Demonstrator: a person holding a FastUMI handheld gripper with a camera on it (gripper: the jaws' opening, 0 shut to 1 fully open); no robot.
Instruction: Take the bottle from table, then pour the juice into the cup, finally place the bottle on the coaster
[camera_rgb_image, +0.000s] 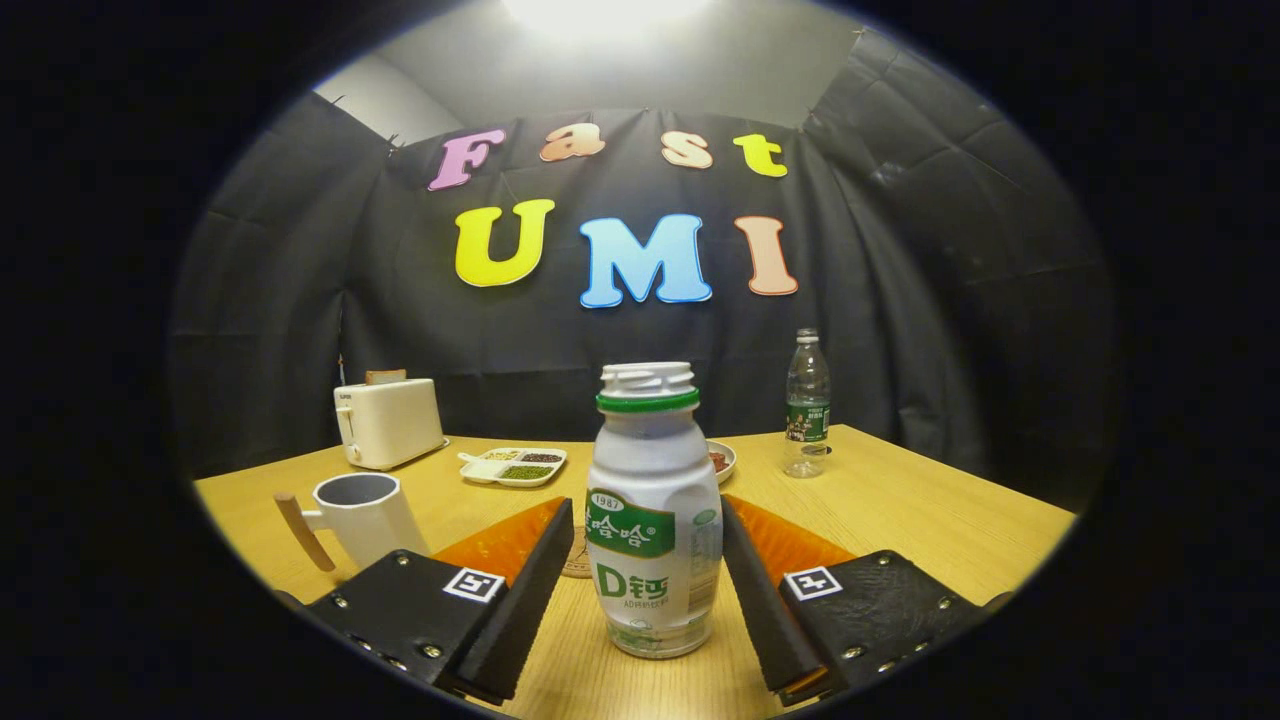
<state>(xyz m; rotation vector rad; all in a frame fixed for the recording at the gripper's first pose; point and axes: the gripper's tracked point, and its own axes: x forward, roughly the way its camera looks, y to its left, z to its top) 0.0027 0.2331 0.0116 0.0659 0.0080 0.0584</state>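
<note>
Bottle (653, 520) stands upright on bench (900, 510), between spread fingers of tool (648, 590) | neither finger touching | cup (362, 518) beyond left finger | advice: close squarely on mid-body, lift level.

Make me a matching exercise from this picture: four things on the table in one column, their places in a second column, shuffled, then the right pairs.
Things:
1. juice bottle
2. cup
3. toaster
4. water bottle

Places:
A. far back, by the booth wall, left of the divided dish
B. between the fingers of the open hand-held gripper, untouched
C. beside one finger, handle outward
D. far side, beyond the other finger

Pairs: 1-B, 2-C, 3-A, 4-D
</note>
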